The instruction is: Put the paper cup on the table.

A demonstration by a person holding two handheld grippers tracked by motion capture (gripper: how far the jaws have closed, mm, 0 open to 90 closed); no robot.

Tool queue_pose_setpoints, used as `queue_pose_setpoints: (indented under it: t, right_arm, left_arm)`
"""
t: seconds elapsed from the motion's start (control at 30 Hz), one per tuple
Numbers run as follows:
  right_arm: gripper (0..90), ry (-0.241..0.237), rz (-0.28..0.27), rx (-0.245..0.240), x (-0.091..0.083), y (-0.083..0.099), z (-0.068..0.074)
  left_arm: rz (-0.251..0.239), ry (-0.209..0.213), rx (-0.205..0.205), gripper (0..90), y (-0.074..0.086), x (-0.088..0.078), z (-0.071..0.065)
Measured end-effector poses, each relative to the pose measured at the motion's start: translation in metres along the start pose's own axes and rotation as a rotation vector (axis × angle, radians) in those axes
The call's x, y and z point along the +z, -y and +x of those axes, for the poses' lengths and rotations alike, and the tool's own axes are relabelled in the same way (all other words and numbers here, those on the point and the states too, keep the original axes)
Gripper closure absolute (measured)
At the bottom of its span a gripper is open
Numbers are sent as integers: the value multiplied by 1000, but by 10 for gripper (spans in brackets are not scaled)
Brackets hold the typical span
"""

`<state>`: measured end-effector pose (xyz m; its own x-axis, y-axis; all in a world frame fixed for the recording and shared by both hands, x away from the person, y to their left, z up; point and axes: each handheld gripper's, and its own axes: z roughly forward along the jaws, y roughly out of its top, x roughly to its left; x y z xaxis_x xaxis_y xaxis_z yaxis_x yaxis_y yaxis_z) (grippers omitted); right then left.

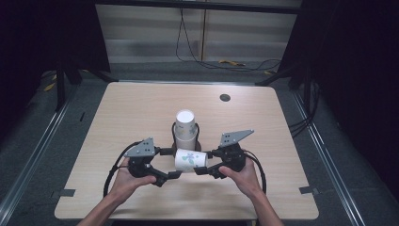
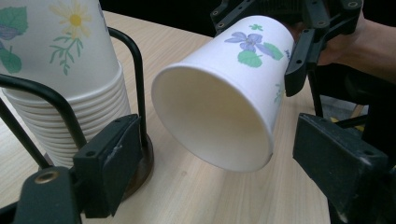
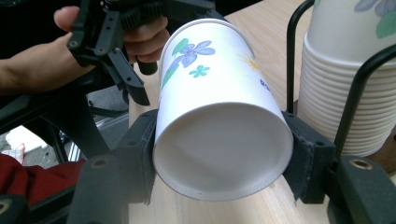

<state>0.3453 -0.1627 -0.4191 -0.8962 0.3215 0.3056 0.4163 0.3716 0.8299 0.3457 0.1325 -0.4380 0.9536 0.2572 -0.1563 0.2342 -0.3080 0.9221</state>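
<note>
Clamping the cup's point(image 3: 219, 112) base end, the right gripper point(image 3: 219, 154) holds it sideways just before the stack point(image 3: 345, 88). The left gripper point(image 2: 215, 154) stands released around its rim, pads apart. Squeezing harder could crush the thin wall, I judge.

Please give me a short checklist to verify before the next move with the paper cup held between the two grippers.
1. Right gripper shut on the base of the paper cup: ok.
2. Left gripper fingers open wide around the cup's open mouth, not touching: ok.
3. Cup lies on its side, off the table: ok.
4. Cup undented at the rim: ok.
5. Cup apart from the stack of cups in its wire holder: ok.
6. Firmness of the right grip: cannot tell.
</note>
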Motion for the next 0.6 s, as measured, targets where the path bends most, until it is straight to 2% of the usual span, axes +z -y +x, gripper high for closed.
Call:
queue_pose_setpoints:
  t: [0.13,0.2,0.27,0.4,0.6]
  right_arm:
    - [367,-8,-24,-4,-2,-1,0]
    - [368,-1,-38,-7,-2,-1,1]
    - [369,-5,-62,-18,-3,-1,2]
    - [370,-23,-72,-11,-3,-2,2]
    - [370,-52,-82,-9,-3,-2,2]
  left_arm:
    - [-13,-13,-10,156,0,0,1]
    - [-4,-21,4,157,-1,0,1]
    - [-8,-15,3,157,-1,1,0]
    - [-20,-3,12,157,-2,1,-1]
    - [-44,16,6,175,-2,-1,1]
